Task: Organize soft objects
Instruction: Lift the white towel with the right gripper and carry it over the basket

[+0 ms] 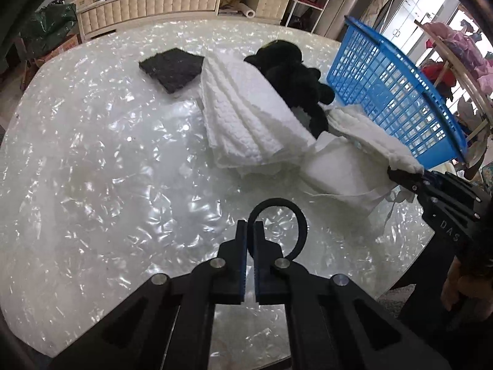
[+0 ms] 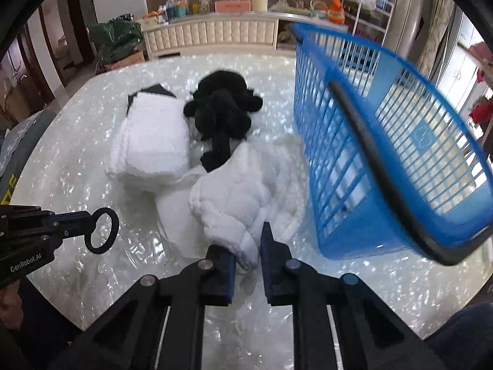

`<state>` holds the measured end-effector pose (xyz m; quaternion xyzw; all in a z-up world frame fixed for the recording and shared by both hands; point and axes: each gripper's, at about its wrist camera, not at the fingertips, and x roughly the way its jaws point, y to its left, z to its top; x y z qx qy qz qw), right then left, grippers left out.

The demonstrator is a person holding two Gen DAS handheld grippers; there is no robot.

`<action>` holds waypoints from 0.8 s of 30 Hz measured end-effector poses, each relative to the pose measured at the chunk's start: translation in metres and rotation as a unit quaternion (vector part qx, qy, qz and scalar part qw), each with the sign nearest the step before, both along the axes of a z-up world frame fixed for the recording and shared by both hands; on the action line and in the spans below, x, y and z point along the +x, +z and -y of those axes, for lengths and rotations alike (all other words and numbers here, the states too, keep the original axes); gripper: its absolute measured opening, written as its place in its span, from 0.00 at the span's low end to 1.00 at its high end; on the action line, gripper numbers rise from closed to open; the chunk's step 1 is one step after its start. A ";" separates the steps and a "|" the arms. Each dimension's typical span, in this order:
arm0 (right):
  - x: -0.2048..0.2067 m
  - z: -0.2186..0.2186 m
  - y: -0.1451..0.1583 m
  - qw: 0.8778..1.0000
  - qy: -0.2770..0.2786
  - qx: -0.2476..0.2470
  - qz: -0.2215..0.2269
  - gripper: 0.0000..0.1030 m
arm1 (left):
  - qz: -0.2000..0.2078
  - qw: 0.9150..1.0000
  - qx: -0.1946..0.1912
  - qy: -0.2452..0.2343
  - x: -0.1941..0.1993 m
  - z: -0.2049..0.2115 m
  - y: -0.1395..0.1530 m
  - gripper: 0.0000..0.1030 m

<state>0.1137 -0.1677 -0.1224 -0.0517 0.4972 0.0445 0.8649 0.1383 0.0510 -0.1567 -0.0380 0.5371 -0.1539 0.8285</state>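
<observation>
My right gripper is shut on the corner of a fluffy white cloth, which trails over the table beside the blue basket; it also shows in the left wrist view. A folded white towel lies left of it, with a black plush toy behind and a dark square pad at the far left. My left gripper is shut and empty, low over bare table in front of the pile; a black ring on it sticks out past the fingers.
The pearly white table ends near the bottom of both views. The blue basket stands tilted at the right. A white cabinet with clutter stands beyond the table's far edge.
</observation>
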 end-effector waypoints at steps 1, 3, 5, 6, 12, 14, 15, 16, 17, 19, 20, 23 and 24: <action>-0.002 0.000 0.005 1.000 0.001 0.001 0.007 0.12 | 0.003 1.000 -0.001 0.001 -0.002 0.001 0.004 0.02; -0.004 0.001 0.014 1.000 0.004 0.002 0.018 0.12 | 0.011 1.000 -0.005 0.001 -0.005 0.001 0.013 0.02; -0.010 0.002 0.023 0.999 0.008 0.002 0.032 0.12 | 0.021 1.000 -0.007 0.000 -0.011 0.000 0.024 0.02; -0.012 0.002 0.028 0.999 0.010 0.001 0.039 0.12 | 0.025 1.000 -0.006 -0.001 -0.012 0.002 0.027 0.02; -0.020 0.013 0.052 0.998 0.017 0.018 0.063 0.12 | 0.049 0.999 -0.004 0.004 -0.021 0.007 0.053 0.02; -0.020 0.017 0.057 0.997 0.018 0.026 0.064 0.12 | 0.056 0.998 -0.005 0.005 -0.020 0.007 0.058 0.02; -0.020 0.018 0.059 0.997 0.020 0.030 0.065 0.12 | 0.060 0.998 -0.006 0.006 -0.021 0.007 0.062 0.02; -0.019 0.017 0.061 0.997 0.023 0.029 0.067 0.12 | 0.064 0.998 -0.007 0.006 -0.022 0.007 0.065 0.02; -0.018 0.017 0.064 0.997 0.029 0.032 0.067 0.12 | 0.066 0.998 -0.008 0.006 -0.022 0.007 0.066 0.02; -0.017 0.016 0.068 0.996 0.031 0.031 0.074 0.12 | 0.072 0.997 -0.009 0.005 -0.023 0.009 0.071 0.02; -0.017 0.016 0.071 0.996 0.033 0.030 0.078 0.12 | 0.075 0.997 -0.009 0.005 -0.022 0.010 0.074 0.02; -0.015 0.015 0.077 0.996 0.036 0.029 0.082 0.12 | 0.082 0.997 -0.014 0.005 -0.020 0.014 0.081 0.02; -0.016 0.016 0.079 0.995 0.038 0.029 0.084 0.12 | 0.085 0.996 -0.016 0.005 -0.018 0.016 0.085 0.02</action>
